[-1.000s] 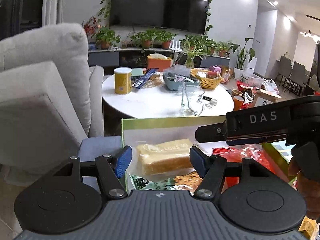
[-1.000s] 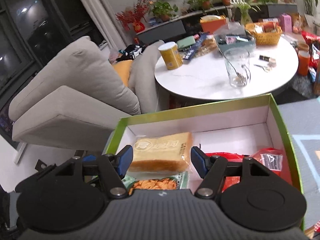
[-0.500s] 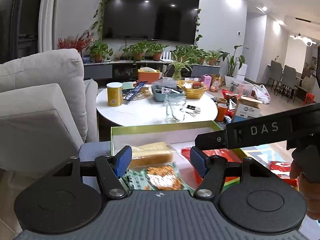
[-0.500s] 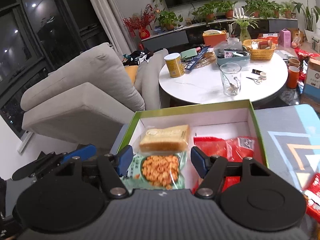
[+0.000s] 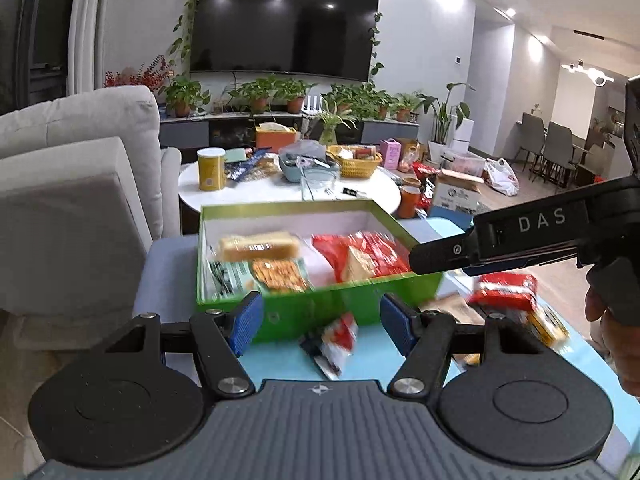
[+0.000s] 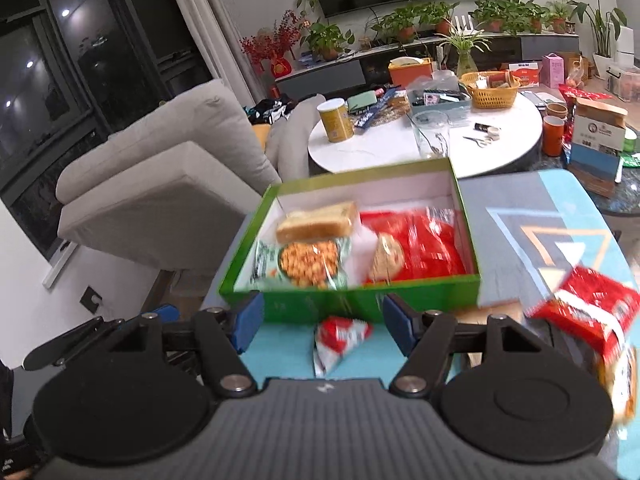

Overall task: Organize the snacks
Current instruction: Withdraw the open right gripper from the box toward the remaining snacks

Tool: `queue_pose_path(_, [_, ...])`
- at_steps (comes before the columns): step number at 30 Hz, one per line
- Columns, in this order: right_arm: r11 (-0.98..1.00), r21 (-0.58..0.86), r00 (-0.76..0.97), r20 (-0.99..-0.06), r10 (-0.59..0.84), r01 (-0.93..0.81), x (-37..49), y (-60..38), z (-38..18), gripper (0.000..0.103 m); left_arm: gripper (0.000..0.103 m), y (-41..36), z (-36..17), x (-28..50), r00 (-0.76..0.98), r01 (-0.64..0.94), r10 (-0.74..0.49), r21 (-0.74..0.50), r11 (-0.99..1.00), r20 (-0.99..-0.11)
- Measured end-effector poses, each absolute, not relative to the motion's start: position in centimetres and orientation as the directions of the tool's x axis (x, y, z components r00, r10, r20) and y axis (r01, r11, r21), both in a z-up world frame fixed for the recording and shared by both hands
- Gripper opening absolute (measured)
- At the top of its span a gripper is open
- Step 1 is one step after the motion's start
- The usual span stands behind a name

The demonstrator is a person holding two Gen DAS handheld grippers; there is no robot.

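Both grippers tilt down over the near edge of the table (image 6: 520,208), aimed at the green box (image 6: 360,300). Left gripper (image 5: 320,316): fingers spread, nothing between them. Right gripper (image 6: 322,320): the same, released and empty.

Box contents: wrapped bread slice (image 6: 316,222) at the back left, green snack bag (image 6: 308,264) just in front of it, red packets (image 6: 420,248) filling the right half.

A small red-and-white packet (image 6: 340,338) lies on the table just outside the box's front wall, in line with both finger gaps.

Left view only: the right gripper's body marked DAS crosses over the box's right corner, with the person's hand (image 5: 612,340) at the frame edge.

Right view only: a dark window and the left gripper's tip low left. More red packets (image 6: 588,308) lie loose to the right of the box, blurred.

Behind: round white table (image 5: 280,192) with clutter, grey sofa (image 5: 80,184), wall TV (image 5: 284,28).
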State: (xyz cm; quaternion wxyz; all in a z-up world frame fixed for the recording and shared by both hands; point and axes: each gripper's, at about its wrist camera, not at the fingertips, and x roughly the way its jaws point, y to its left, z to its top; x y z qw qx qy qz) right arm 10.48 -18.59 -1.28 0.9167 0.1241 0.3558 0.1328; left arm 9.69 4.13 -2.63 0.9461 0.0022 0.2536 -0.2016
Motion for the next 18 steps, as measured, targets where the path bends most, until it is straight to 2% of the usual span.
queue_pose_path(18, [0.944,0.316,0.628,-0.717,0.304,-0.096,2.1,-21.5,-6.2,0.053,0.062,2.5,-6.6,3.4,0.711,0.442,-0.421,-0.107,0.89,-0.563])
